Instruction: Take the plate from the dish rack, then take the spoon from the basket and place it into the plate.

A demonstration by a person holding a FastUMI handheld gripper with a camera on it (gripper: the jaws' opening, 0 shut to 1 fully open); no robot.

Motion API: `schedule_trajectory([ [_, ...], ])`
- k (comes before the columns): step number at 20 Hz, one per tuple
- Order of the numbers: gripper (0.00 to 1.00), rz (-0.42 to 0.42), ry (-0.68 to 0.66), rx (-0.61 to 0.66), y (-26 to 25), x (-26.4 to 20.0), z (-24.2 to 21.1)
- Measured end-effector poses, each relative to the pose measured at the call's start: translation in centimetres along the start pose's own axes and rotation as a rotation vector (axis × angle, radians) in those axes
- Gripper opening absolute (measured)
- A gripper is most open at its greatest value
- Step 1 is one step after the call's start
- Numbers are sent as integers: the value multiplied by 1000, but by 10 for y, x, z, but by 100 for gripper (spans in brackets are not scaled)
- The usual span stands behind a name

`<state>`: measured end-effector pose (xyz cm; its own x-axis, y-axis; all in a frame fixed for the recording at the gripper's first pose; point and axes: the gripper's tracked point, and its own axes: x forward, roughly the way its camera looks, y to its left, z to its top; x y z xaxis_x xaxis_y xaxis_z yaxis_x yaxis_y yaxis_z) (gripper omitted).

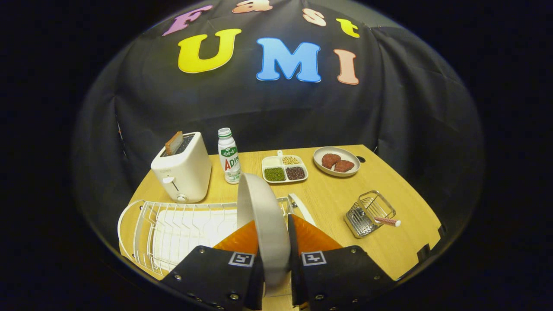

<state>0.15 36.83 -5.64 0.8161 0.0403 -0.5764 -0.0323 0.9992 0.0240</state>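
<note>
A toaster (pixel 183 170) stands near the surface's (pixel 328 198) far left corner, a slice (pixel 174 143) sticking up from its slot. Just right of it stands a bottle (pixel 229 156). Along the far edge lie a divided tray (pixel 284 169) holding beans and a dish (pixel 336 161) with two brown pieces.
</note>
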Motion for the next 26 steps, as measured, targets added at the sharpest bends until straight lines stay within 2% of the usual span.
schedule_trajectory([
  [8,25,-97,-33,-86,-2,-6,14],
  [14,25,-95,-69,-109,2,-23,25],
  [15,19,-89,-80,-109,2,-22,27],
  [19,18,-95,-82,-132,4,-36,23],
  [26,19,-112,-132,-150,-15,-89,21],
])
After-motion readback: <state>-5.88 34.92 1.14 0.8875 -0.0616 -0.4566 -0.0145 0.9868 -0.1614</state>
